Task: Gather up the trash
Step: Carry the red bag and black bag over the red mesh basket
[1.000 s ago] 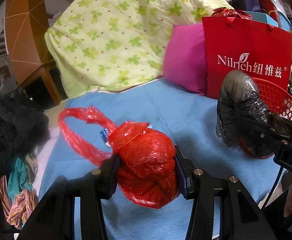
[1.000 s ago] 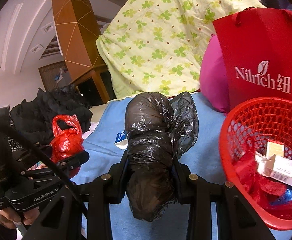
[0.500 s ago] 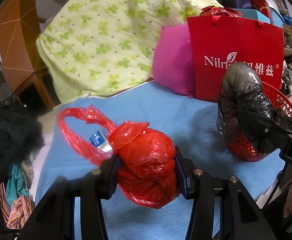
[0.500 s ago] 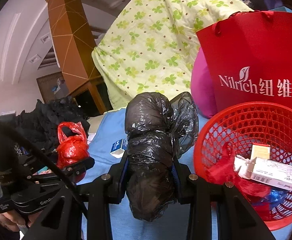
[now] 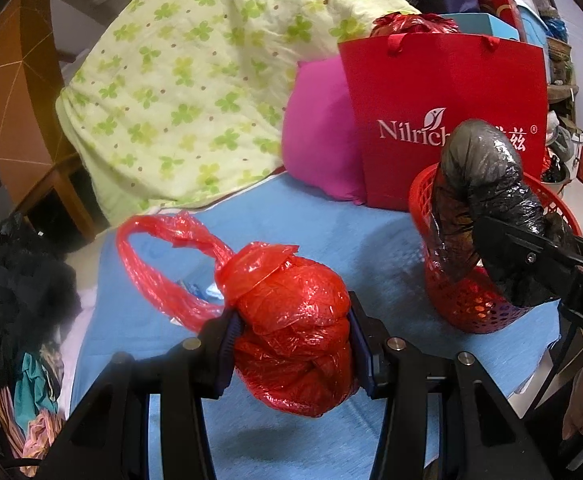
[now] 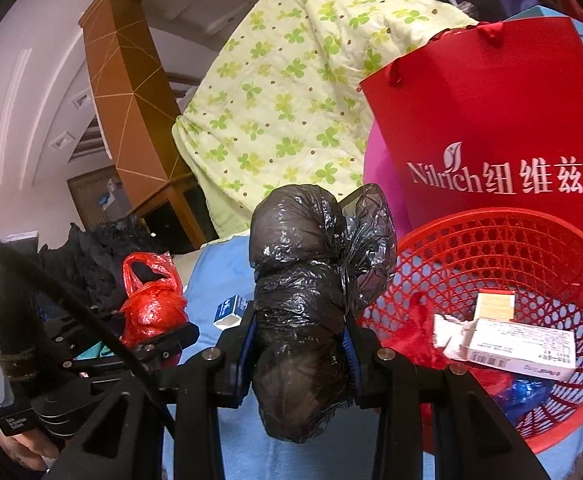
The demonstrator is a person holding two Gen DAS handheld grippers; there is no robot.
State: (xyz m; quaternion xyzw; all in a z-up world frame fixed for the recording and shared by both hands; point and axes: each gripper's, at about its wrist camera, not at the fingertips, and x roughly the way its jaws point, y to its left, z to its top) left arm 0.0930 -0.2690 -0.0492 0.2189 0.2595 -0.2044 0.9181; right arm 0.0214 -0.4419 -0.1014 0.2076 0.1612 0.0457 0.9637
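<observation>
My left gripper (image 5: 293, 354) is shut on a knotted red plastic trash bag (image 5: 291, 328), held above the blue bed sheet (image 5: 331, 232). My right gripper (image 6: 299, 354) is shut on a tied black plastic trash bag (image 6: 303, 300), held just left of the red mesh basket (image 6: 503, 240). The basket holds small cardboard boxes (image 6: 519, 344) and red and blue wrappers. In the left wrist view the black bag (image 5: 479, 184) hangs at the basket's (image 5: 471, 304) near rim. The red bag also shows in the right wrist view (image 6: 151, 304).
A red Nilrich paper bag (image 6: 487, 128) and a pink cushion (image 5: 319, 128) stand behind the basket. A green flowered quilt (image 5: 195, 80) is piled at the back. A small blue-and-white box (image 6: 229, 310) lies on the sheet. Dark clothes (image 5: 15, 272) lie left.
Both grippers have moved right toward the basket with their bags. The black bag now hangs at the basket's rim. The basket and paper bag have shifted left in both views.
</observation>
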